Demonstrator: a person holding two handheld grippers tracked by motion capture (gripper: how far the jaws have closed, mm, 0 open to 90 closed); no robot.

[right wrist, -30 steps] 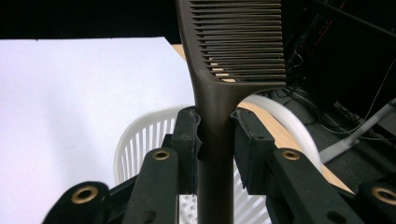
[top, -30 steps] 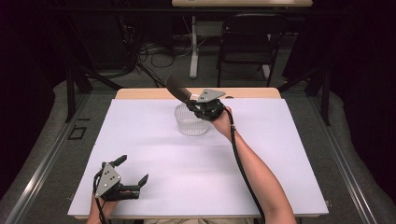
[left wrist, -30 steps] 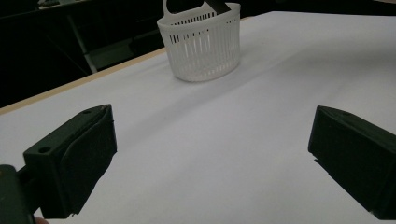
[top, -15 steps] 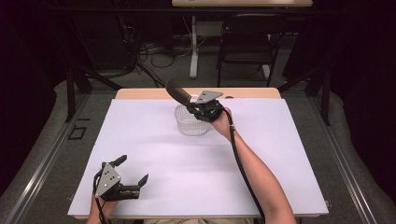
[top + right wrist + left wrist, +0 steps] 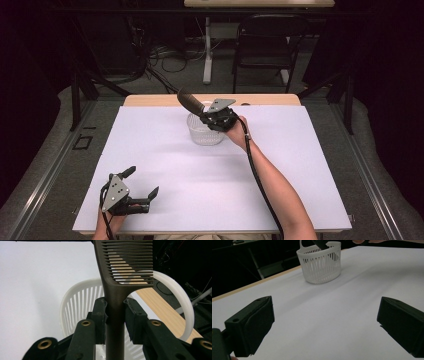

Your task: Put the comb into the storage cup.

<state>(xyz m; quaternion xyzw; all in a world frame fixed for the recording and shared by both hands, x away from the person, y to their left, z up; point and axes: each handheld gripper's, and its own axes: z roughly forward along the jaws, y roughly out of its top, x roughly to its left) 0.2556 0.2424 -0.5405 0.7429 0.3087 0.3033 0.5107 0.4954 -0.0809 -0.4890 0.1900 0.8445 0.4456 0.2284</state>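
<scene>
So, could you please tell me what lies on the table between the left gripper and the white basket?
Nothing: in the left gripper view, bare white table top runs from the open left gripper to the white basket. The high view agrees.

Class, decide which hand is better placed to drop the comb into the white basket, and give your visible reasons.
Right. Its tongs are shut on the comb directly above the basket. The left tongs are open with nothing between them, at the table's near edge, well away from the basket.
</scene>
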